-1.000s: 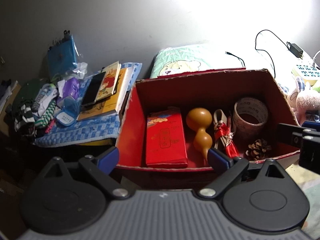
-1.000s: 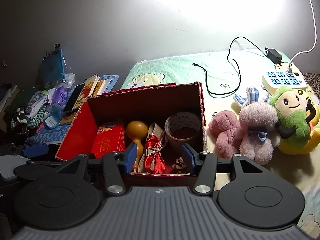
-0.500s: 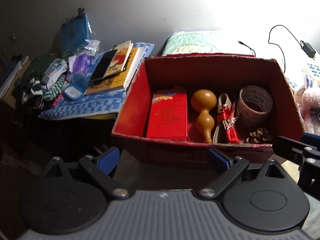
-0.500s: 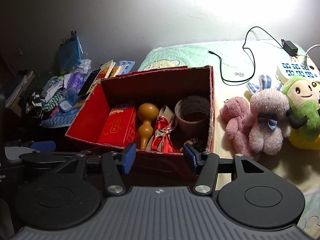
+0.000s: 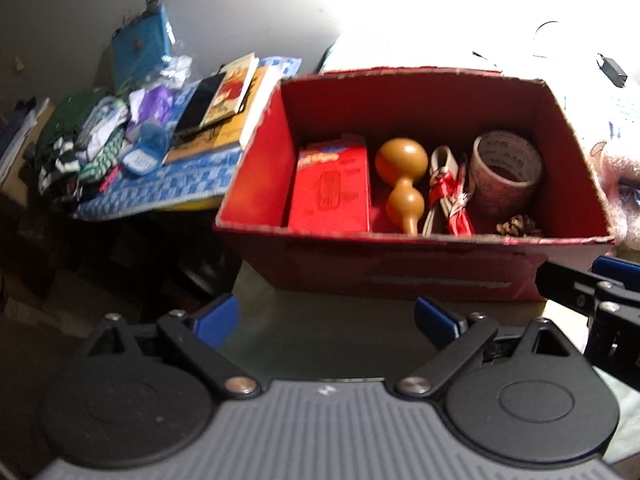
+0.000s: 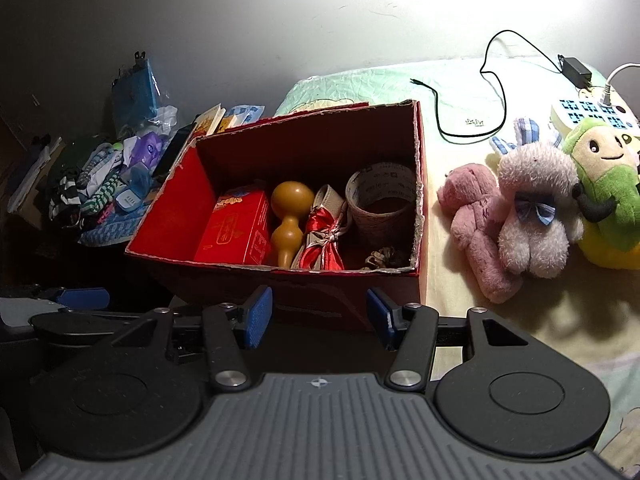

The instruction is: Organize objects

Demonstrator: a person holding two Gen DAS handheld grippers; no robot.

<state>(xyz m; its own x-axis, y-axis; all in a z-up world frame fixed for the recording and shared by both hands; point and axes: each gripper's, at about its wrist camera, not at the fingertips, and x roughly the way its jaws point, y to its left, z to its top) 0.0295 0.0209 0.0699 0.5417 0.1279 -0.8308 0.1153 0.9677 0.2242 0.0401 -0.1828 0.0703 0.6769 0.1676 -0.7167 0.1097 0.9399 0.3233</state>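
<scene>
Red box point(image 6: 280, 280), packed, just ahead of both empty, wide-open grippers, left gripper point(image 5: 326, 320) and right gripper point(image 6: 320, 312): approach squarely, avoiding its rim.

One red cardboard box point(image 6: 280, 280), holding five items: one red packet point(image 6: 236, 228), one gourd point(image 6: 289, 220), one ribbon-tied bundle point(image 6: 324, 236), one tape roll point(image 6: 380, 200), one pine cone point(image 6: 384, 258). Three plush toys on the bed: pink point(image 6: 476, 220), grey-white point(image 6: 536, 216), green point(image 6: 604, 184). One power strip point(image 6: 588, 110).

Plain grey wall point(image 6: 240, 20), bright glare at 1 o'clock. Bed sheet point(image 6: 460, 92) pale green, at 2 o'clock. Dark at 9.
</scene>
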